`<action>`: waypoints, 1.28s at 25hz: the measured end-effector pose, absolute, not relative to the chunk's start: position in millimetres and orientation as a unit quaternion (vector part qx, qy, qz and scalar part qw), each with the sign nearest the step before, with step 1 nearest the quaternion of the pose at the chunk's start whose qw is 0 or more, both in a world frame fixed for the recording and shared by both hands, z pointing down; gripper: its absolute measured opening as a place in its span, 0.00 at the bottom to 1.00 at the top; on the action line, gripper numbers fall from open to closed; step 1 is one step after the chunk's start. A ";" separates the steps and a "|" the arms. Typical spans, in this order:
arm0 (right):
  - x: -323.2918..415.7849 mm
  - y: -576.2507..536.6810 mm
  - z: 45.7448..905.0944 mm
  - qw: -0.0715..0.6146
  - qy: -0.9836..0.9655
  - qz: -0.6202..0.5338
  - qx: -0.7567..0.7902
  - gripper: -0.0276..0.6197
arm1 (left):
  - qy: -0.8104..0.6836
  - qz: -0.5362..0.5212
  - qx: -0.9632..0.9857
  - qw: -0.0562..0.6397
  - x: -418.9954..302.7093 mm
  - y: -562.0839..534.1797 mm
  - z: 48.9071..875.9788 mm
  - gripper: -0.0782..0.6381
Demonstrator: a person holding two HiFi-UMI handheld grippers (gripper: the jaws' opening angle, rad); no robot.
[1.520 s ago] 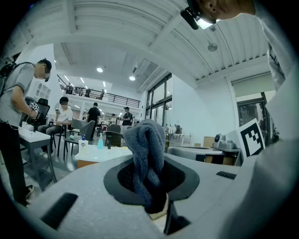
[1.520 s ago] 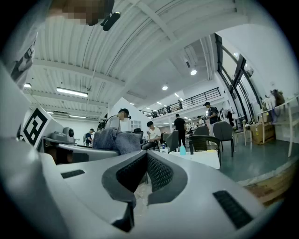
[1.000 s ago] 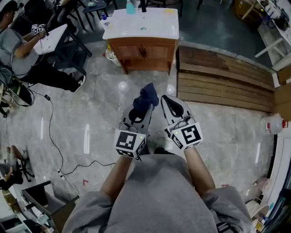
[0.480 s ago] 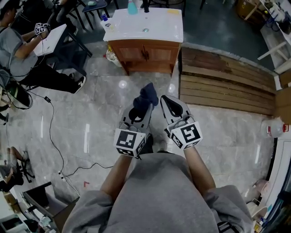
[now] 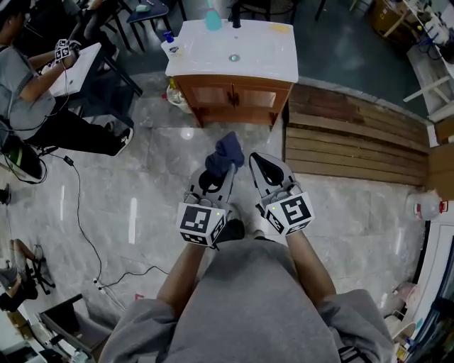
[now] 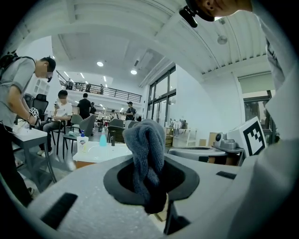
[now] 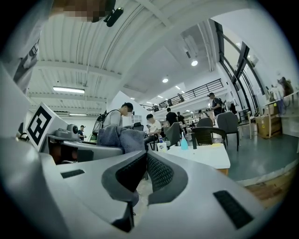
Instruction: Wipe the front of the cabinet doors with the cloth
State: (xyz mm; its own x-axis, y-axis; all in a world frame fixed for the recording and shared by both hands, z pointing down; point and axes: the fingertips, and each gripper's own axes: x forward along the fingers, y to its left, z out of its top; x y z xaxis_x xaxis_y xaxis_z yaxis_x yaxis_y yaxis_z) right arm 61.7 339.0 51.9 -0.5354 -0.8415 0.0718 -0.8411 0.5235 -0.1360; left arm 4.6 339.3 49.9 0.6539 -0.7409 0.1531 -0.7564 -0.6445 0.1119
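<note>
Cloth (image 5: 225, 154) noted pinched in the jaws of the left gripper (image 5: 220, 172), held in the air in front of the body, well apart from the cabinet. It is dark blue with a coarse knit texture, bunched into a twisted lump that stands up past the jaw tips. The right gripper (image 5: 255, 157) is held just beside the left, its jaws pressed together with nothing between them. Below both, a glossy grey marbled floor (image 5: 142, 205) is seen, streaked with light reflections, and a thin dark cable (image 5: 78, 213) trails across it on the left. To the right a raised platform of wooden planks (image 5: 355, 142) is laid. Farther off stands the cabinet (image 5: 234, 106), brown wood under a white basin top (image 5: 262, 53); its two cabinet doors (image 5: 234, 97) are shut, with small dark handles at the centre seam. A teal bottle (image 5: 213, 18) and a white bottle (image 5: 170, 46) are set on the top. At far left a person (image 5: 28, 78) is seated by a white table (image 5: 78, 67).
</note>
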 end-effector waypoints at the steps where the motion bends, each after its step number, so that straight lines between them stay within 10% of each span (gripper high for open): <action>1: 57.8 333.0 53.0 0.000 0.872 -0.079 -0.483 0.06 | -0.412 0.046 0.906 0.085 0.3 333.1 51.0 0.21; 32: 48.5 141.4 137.7 -0.054 0.869 -0.146 -0.470 0.06 | -0.462 0.057 0.871 0.155 -33.0 148.0 137.4 0.21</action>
